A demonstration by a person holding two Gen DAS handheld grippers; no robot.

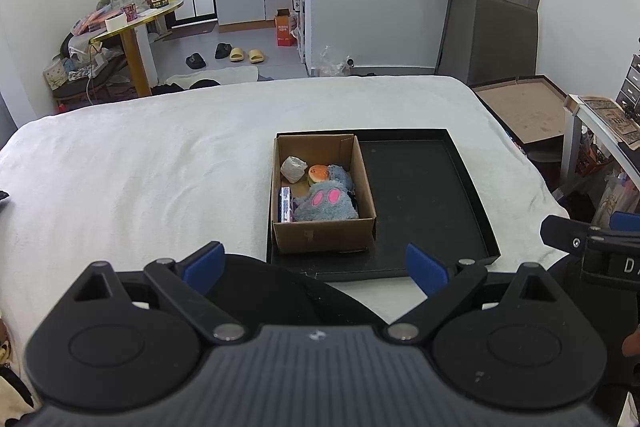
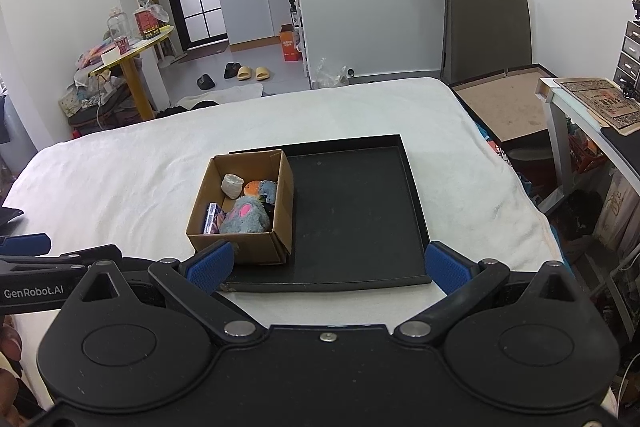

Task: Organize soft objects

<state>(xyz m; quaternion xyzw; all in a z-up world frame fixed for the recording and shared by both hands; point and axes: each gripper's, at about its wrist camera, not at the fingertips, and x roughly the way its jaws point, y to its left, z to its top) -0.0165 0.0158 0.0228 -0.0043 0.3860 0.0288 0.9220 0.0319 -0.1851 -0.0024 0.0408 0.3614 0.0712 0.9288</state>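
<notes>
Grey plush (image 1: 325, 206) with pink eyes sits in the cardboard box (image 1: 322, 235), beside an orange toy (image 1: 318, 173), a white wad (image 1: 293, 168) and a small carton (image 1: 285, 209). Box occupies the black tray's (image 1: 432, 195) left side, on the bed (image 1: 140, 163). We hold left tongs (image 1: 314, 267) and right tongs (image 2: 329, 265) spread wide, both empty, short of the tray.

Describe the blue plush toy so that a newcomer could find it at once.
On the white bed lies a black tray; in its left part stands an open cardboard box. The blue plush toy fills the box's near right corner, the only fuzzy thing with two pink ovals.
</notes>
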